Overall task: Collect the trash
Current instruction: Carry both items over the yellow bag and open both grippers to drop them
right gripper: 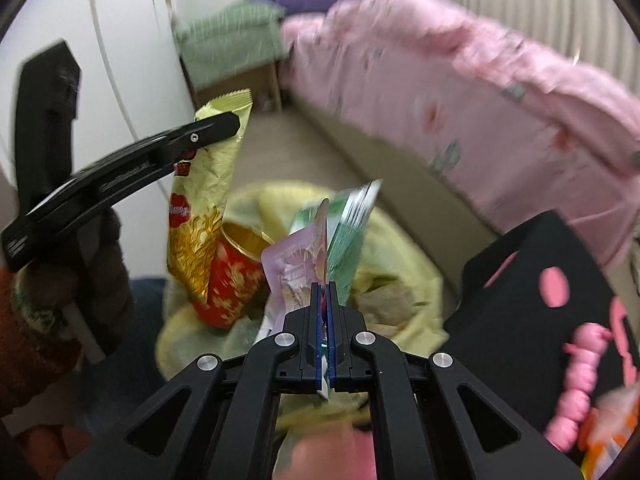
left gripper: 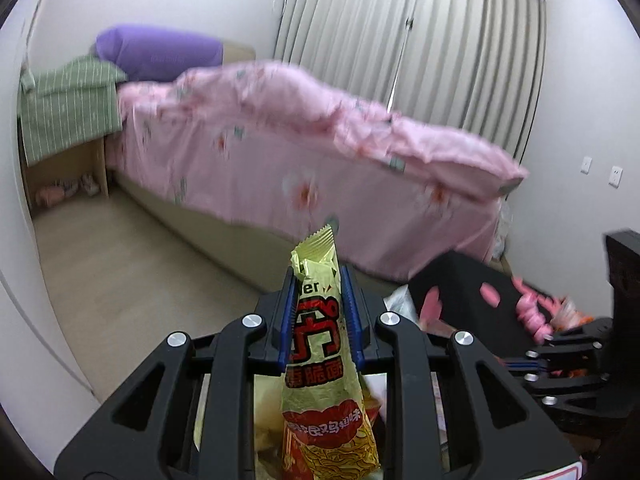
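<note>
Beyond both grippers, a bed [left gripper: 280, 152] under a pink flowered quilt [right gripper: 460, 92] fills the far side of the room, with a purple pillow [left gripper: 160, 56] at its head and grey pleated curtains [left gripper: 420, 40] behind it. A green striped cloth [left gripper: 68, 112] covers a small stand beside the bed, and beige floor [left gripper: 132, 272] runs between the bed and a white wall.

Directly below the right gripper [right gripper: 325, 320] sits a pale yellow trash bag [right gripper: 400, 248], its mouth open, holding a red and gold cup [right gripper: 232, 280] and crumpled paper. To the right of that gripper lies a black bag with pink shapes [right gripper: 540, 280] and a string of pink pieces [right gripper: 580, 380].

The left gripper [left gripper: 320, 312] is clamped on a gold snack wrapper [left gripper: 320, 340]; the wrapper stands upright between the blue pads [left gripper: 286, 320], its crimped top rising above the fingertips and its printed lower half hanging below them. From the right wrist view the same wrapper [right gripper: 208, 200] hangs at the bag's left edge, just beside the cup.

The right gripper is closed tight on thin packets: a green packet [right gripper: 348, 232] and a pale purple pouch [right gripper: 292, 272] stick up from its fingertips, over the bag's opening.
</note>
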Demonstrator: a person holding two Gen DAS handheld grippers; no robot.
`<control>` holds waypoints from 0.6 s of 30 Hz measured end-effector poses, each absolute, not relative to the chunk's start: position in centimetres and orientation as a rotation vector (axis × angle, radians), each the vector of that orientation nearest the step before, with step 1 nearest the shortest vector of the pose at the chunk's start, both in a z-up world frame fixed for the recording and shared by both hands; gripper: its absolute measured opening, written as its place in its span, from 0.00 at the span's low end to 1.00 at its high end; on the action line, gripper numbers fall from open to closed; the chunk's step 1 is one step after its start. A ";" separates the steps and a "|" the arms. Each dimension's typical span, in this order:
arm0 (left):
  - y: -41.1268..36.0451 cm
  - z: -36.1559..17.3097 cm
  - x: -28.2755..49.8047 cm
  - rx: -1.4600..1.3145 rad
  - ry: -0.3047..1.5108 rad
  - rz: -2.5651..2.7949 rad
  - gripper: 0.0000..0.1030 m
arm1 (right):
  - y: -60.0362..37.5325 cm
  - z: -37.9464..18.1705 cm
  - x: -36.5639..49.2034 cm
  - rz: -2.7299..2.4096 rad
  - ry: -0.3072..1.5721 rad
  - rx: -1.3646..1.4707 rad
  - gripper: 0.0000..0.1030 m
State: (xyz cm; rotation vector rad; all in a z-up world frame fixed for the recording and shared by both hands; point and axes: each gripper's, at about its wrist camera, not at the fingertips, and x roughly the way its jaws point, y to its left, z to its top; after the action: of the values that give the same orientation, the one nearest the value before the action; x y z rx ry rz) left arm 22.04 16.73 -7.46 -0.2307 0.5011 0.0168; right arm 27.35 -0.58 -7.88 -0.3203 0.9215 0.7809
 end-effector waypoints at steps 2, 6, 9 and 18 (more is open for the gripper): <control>16.5 -9.2 22.0 -0.219 0.539 0.005 0.20 | 0.5 -9.6 28.1 0.772 0.968 -0.358 0.04; 16.4 -11.3 21.6 -0.207 0.588 -0.026 0.19 | 1.1 -11.0 29.0 0.778 1.015 -0.387 0.04; 16.5 -12.2 21.7 -0.220 0.612 -0.042 0.19 | 1.5 -11.6 29.4 0.791 1.038 -0.412 0.04; 15.4 -13.5 21.7 -0.189 0.681 -0.088 0.19 | 0.2 -12.4 30.2 0.793 1.079 -0.380 0.04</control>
State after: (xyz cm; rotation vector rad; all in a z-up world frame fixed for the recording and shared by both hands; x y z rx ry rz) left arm 21.66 15.44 -13.52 -0.1885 0.6806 -0.0880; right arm 30.20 0.24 -12.40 -0.3796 1.0794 0.7929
